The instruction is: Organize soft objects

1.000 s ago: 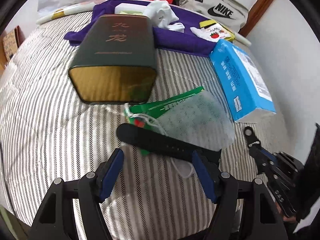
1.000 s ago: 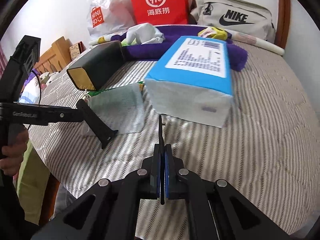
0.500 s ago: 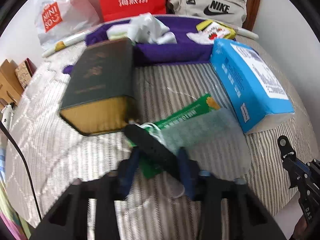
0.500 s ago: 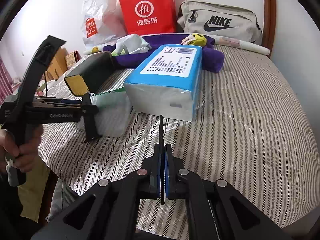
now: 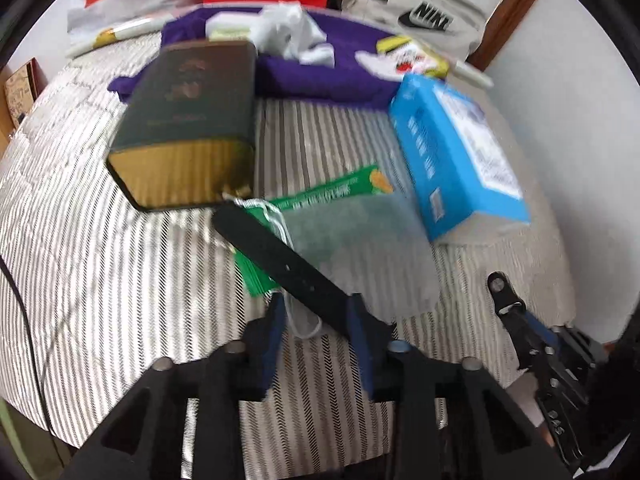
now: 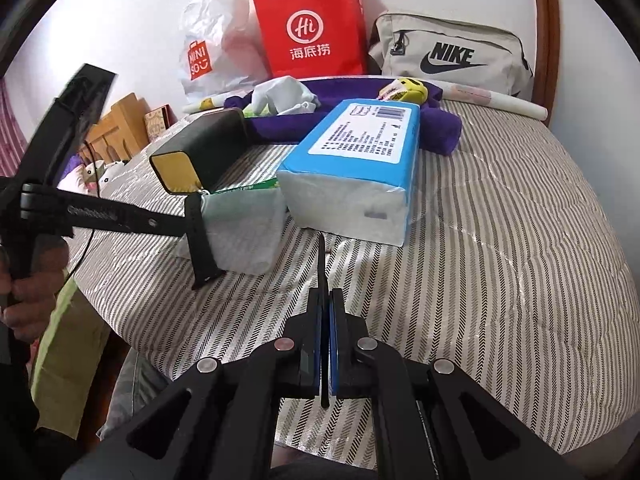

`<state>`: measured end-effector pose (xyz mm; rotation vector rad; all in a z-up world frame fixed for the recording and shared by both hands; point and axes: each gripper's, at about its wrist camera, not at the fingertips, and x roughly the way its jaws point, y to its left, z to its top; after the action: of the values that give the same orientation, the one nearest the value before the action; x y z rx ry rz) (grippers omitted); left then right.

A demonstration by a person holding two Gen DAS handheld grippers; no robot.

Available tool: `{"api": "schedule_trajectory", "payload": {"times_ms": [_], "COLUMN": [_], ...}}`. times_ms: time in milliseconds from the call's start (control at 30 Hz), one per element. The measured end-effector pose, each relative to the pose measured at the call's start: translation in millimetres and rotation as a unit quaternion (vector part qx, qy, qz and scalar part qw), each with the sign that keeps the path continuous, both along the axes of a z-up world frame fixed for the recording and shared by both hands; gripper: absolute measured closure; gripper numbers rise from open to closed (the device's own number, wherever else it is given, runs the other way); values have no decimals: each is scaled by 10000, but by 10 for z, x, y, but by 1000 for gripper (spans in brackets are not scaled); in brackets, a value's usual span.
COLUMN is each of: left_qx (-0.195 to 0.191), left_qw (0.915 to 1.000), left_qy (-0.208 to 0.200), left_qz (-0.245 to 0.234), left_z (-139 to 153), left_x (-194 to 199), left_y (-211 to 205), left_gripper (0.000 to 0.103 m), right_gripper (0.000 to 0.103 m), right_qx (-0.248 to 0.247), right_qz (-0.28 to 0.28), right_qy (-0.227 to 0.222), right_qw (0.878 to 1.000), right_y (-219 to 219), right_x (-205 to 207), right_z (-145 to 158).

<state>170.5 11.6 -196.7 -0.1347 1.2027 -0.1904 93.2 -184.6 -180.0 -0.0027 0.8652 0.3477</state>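
A black strap (image 5: 280,252) lies slanted between the blue pads of my left gripper (image 5: 316,308), its far end over a mesh pouch with a green card (image 5: 360,236). The jaws are opening a little, but the pads still press on the strap. In the right wrist view the strap (image 6: 202,244) hangs from the left gripper (image 6: 188,228), its lower end at the striped bedcover (image 6: 500,240). My right gripper (image 6: 325,292) is shut on a thin black strip (image 6: 322,256) that sticks out past its tips, and it hovers in front of the blue tissue pack (image 6: 360,160).
A dark green tin (image 5: 192,112) lies behind the pouch and the tissue pack (image 5: 452,152) to its right. A purple towel (image 5: 320,76) with white cloth and small packets lies further back. Shopping bags (image 6: 312,28) and a grey bag (image 6: 448,52) line the wall. A hand (image 6: 32,292) grips the left handle.
The left jaws closed from wide open onto the black strap, whose near end rose off the cover. The right gripper backed away slightly from the tissue pack and stayed shut.
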Motion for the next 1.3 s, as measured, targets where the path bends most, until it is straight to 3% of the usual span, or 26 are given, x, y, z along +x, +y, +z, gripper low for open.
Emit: {"api": "schedule_trajectory", "payload": {"times_ms": [100, 133, 233, 333, 400, 500, 567, 667, 767, 900, 967, 1100, 1167, 1233, 1300], "left_qx": [10, -12, -47, 283, 724, 923, 861, 1008, 1022, 840, 813, 1218, 1260, 1242, 1201], "left_qw": [9999, 9998, 9997, 9993, 9973, 9957, 9962, 9949, 9947, 9961, 9961, 9919, 9914, 9916, 9921], "left_qy": [105, 81, 110, 115, 51, -88, -84, -41, 11, 111, 90, -143, -314, -358, -346], "left_qz": [136, 176, 230, 232, 150, 61, 19, 34, 94, 238, 337, 338, 153, 74, 61], "left_z": [-76, -67, -77, -80, -90, -85, -68, -33, -5, -14, -41, -82, -80, -66, -55], "left_x": [47, 61, 116, 153, 140, 134, 94, 14, -33, 48, 109, 168, 146, 133, 108], "left_y": [-35, -36, -60, -183, -315, -390, -344, -234, -134, -96, -107, -213, -261, -264, -185], "left_gripper": [69, 63, 60, 60, 60, 62, 73, 74, 74, 72, 64, 64, 78, 83, 85], "right_gripper": [100, 100, 100, 100, 100, 99, 99, 97, 92, 71, 65, 66, 72, 91, 91], "right_qx": [14, 29, 84, 148, 133, 116, 70, 28, -12, -11, -92, -410, -587, -795, -673], "right_qz": [-39, -64, -133, -125, -99, -39, 6, 42, 115, 311, 351, 346, 298, 187, 169], "right_qy": [-30, -29, -24, 3, 68, 131, 151, 183, 183, 137, 68, -168, -297, -412, -372], "right_qw": [10000, 10000, 9999, 9998, 9998, 9998, 9999, 9998, 9998, 9994, 9993, 9984, 9974, 9958, 9969], "right_y": [-36, -60, -123, -157, -160, -165, -161, -156, -130, -59, -7, 93, 117, 116, 66], "right_x": [-14, -14, -8, -1, 8, 5, -9, -22, -39, -77, -93, -129, -138, -128, -106], "right_z": [19, 22, 18, -11, -50, -88, -102, -160, -225, -223, -223, -247, -259, -268, -262]}}
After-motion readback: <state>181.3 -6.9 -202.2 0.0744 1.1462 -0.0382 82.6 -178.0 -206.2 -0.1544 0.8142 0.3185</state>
